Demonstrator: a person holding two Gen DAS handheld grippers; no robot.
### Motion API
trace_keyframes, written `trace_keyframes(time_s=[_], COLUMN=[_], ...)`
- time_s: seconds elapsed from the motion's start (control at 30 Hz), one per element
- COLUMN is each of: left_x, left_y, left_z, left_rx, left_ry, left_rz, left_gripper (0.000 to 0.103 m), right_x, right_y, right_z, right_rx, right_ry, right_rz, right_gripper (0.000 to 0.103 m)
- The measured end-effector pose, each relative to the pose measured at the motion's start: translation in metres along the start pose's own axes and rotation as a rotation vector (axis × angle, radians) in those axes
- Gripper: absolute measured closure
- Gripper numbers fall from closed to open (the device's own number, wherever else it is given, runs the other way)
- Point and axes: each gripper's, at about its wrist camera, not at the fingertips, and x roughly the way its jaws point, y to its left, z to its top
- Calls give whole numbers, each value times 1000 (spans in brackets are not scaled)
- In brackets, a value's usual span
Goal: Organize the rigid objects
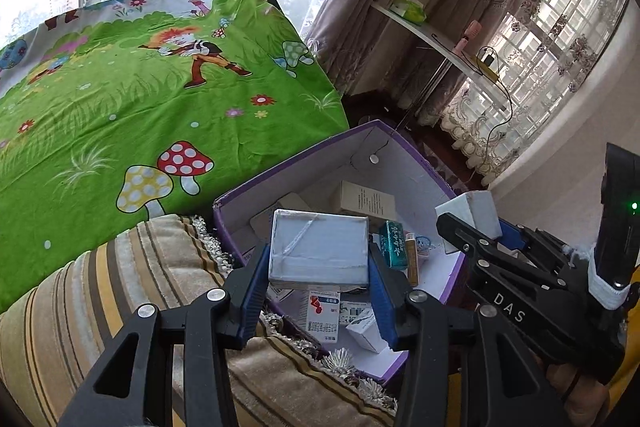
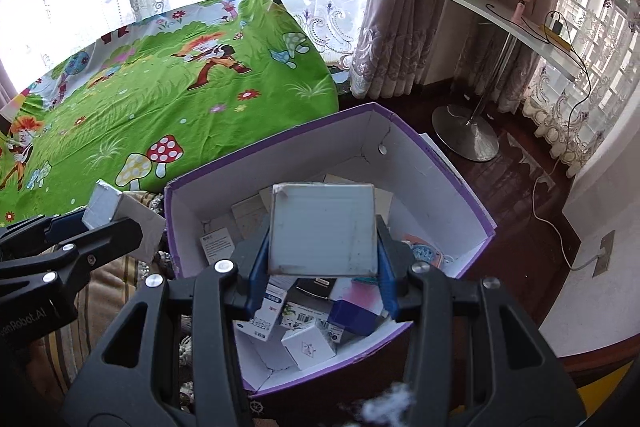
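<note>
My left gripper (image 1: 318,259) is shut on a white flat box (image 1: 319,250), held above the near left corner of the purple storage box (image 1: 298,157). My right gripper (image 2: 322,247) is shut on a second white box (image 2: 323,229), held over the middle of the purple storage box (image 2: 276,143). Each gripper shows in the other view: the right gripper (image 1: 476,227) with its box (image 1: 470,211) at the right, the left gripper (image 2: 96,223) with its box (image 2: 106,205) at the left. Several small cartons (image 2: 308,343) lie inside the box.
A bed with a green cartoon sheet (image 1: 140,107) lies behind and left. A striped cushion (image 1: 100,307) sits under the box's left side. A white table on a metal stand (image 2: 466,131) is at the right, with a cable (image 2: 552,219) across the dark floor.
</note>
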Motion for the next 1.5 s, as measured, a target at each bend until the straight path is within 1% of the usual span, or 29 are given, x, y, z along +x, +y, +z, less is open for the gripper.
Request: trace_keyframes(time_s=[0.1, 0.17, 0.27, 0.3, 0.37, 0.4, 0.47, 0.53, 0.63, 0.8, 0.87, 0.97, 1.5], left_x=[6, 9, 10, 10, 8, 8, 7, 5, 0, 3, 4, 7, 11], left_y=[0, 1, 2, 2, 4, 6, 10, 14, 14, 12, 8, 6, 8], left_z=[1, 0, -2, -3, -8, -11, -19, -26, -32, -34, -35, -35, -35], left_rx=[-12, -15, -18, -16, -22, -33, -57, -78, -77, -69, -50, -36, -43], left_ry=[21, 31, 43, 49, 67, 84, 112, 123, 114, 119, 123, 129, 136], left_rz=[-22, -21, -34, -35, -42, -54, -63, -64, -50, -57, -41, -31, -39], left_gripper=[54, 47, 44, 44, 43, 38, 25, 21, 21, 15, 14, 13, 13], right_x=[1, 2, 0, -1, -4, -5, -9, -14, -19, -18, -17, -17, -12], right_y=[-8, -11, -12, -12, -11, -10, -11, -13, -14, -15, -16, -15, -15], right_z=[-1, -1, -3, -3, -4, -5, -8, -12, -18, -25, -25, -24, -26], right_rx=[15, 24, 27, 23, 12, 7, 3, 2, 3, 1, 8, 6, 13], right_ry=[2, 6, 4, 2, 3, 3, 1, 1, 4, 16, 20, 18, 33], right_rz=[-11, -9, -7, -9, -15, -17, -20, -21, -17, -13, -8, -11, -1], right_gripper=[53, 51, 41, 39, 38, 37, 37, 36, 36, 36, 36, 36, 36])
